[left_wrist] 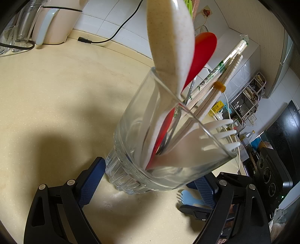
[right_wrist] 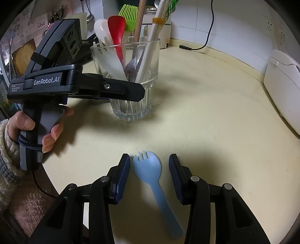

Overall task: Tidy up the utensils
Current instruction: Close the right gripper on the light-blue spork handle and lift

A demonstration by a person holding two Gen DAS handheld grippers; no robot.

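Observation:
A clear glass [right_wrist: 131, 105] stands on the cream counter [right_wrist: 206, 122]. It holds a beige spoon [left_wrist: 168, 37], a red spoon [right_wrist: 117, 28], a white fork [left_wrist: 221, 135], a metal fork [right_wrist: 131, 63] and banded chopsticks [right_wrist: 157, 26]. My left gripper [left_wrist: 150, 170] is shut on the glass low down, a blue pad [left_wrist: 91, 180] on each side of its ribbed base. A light blue spork [right_wrist: 150, 169] lies flat on the counter, tines pointing away. My right gripper [right_wrist: 149, 156] is open and straddles the spork's head, with the pads [right_wrist: 121, 174] clear of it.
A person's hand [right_wrist: 50, 131] grips the left tool's handle. The counter's rounded edge [right_wrist: 54, 178] runs at lower left. A white appliance [right_wrist: 281, 84] sits at right, with a loose black cable plug [right_wrist: 185, 47] near the tiled back wall. A green brush [right_wrist: 129, 16] stands behind the glass.

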